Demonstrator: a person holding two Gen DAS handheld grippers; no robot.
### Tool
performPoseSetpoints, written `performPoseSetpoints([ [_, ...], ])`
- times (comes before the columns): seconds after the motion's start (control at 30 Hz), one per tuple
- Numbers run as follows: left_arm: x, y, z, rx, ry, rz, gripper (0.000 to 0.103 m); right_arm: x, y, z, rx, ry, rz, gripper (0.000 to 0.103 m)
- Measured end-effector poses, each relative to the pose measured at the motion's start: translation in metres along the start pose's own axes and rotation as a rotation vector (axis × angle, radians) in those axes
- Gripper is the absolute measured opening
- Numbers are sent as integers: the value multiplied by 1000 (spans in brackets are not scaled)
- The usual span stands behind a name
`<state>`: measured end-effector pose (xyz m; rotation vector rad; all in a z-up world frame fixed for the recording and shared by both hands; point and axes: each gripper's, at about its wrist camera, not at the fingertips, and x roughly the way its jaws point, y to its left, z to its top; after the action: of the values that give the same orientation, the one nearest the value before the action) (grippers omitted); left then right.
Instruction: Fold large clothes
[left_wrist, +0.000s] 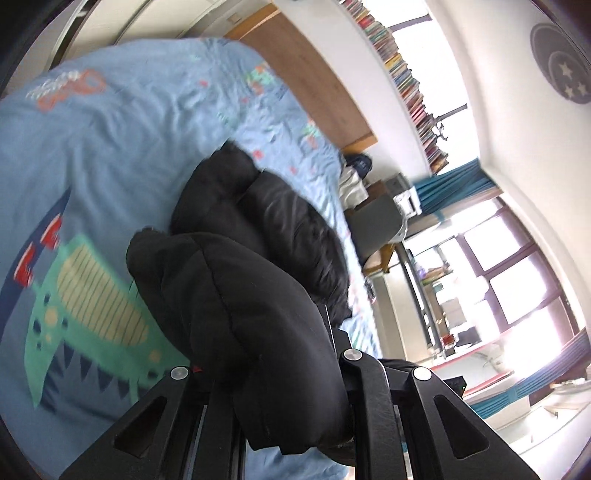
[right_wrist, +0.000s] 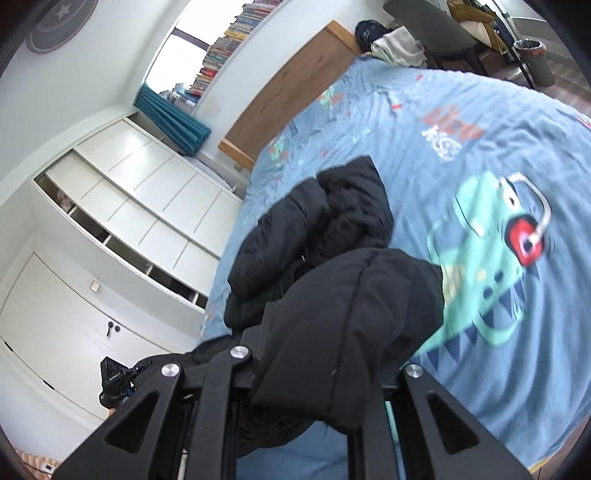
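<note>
A black puffer jacket (left_wrist: 258, 229) lies bunched on a blue bedspread (left_wrist: 122, 147) printed with a green dinosaur. My left gripper (left_wrist: 273, 376) is shut on a padded fold of the jacket, which bulges over the fingers and hides the tips. My right gripper (right_wrist: 325, 373) is shut on another fold of the same jacket (right_wrist: 332, 236), held a little above the bedspread (right_wrist: 461, 155). The hood end lies farther away on the bed in both views.
A wooden headboard (left_wrist: 314, 74) stands at the bed's far end, with a shelf of books (left_wrist: 406, 81) above. White wardrobes (right_wrist: 122, 206) stand left of the bed. A grey chair (right_wrist: 432, 33) and a bin (right_wrist: 532, 55) stand beyond the bed.
</note>
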<state>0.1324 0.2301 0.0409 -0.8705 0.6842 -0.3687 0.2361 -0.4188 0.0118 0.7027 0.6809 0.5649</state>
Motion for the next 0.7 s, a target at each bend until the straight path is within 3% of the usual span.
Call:
performPoseSetpoints([
  [0.3, 23, -30, 74, 5, -86, -39, 14, 34, 0, 80, 80, -155, 66, 13],
  [0.5, 58, -38, 119, 16, -114, -23, 14, 72, -15, 127, 146, -193, 68, 13],
  [0.7, 108, -24, 169, -33, -133, -17, 14, 120, -22, 174, 170, -189, 45, 13],
])
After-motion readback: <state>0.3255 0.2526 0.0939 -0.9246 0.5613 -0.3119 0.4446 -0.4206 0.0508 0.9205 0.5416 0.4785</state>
